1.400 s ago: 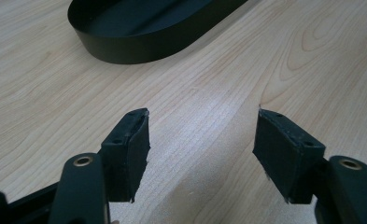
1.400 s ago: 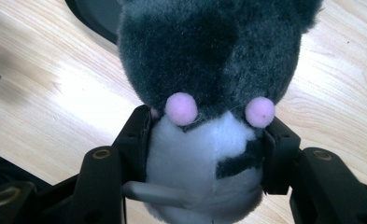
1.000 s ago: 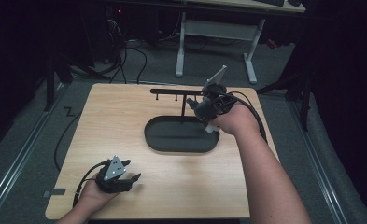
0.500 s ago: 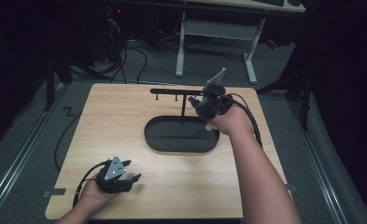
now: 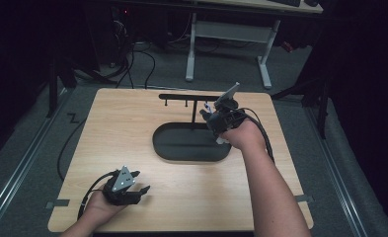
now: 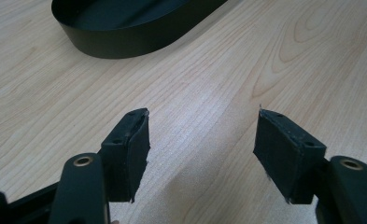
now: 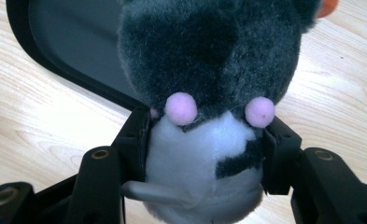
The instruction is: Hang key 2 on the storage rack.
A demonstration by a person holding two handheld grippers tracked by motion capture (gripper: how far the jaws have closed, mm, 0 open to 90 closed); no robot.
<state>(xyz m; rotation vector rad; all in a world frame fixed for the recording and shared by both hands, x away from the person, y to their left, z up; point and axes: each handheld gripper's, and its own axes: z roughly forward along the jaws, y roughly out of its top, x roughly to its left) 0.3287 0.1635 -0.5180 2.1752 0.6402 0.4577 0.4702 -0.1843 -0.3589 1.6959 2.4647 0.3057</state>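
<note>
Nearest the person, the left claw (image 5: 141, 189) rests low on the front left part of the wooden bench (image 5: 132, 128), held in the left hand (image 5: 100, 205). In the left gripper view its two black pads (image 6: 132, 149) stand wide apart with bare wood grain between them and nothing gripped; the rim of the black oval tray (image 6: 125, 44) lies ahead of it, well apart. Further in, the tray (image 5: 164, 150) sits at the middle of the bench, with a thin black post rising from it to a horizontal hook rail (image 5: 189, 97). At the tray's right end, the right hand (image 5: 243, 136) holds the right claw (image 5: 210, 117) just above the tray's rim. The right gripper view shows this claw closed on a plush toy (image 7: 209, 84): the pads press into both sides of its white belly. The toy is dark grey above, white below, with two small pink pom-poms (image 7: 181, 108) at the join and an orange part at the upper right edge of that view. It hangs over the boundary between tray interior and bare bench wood. Whether the toy touches the tray cannot be determined.
</note>
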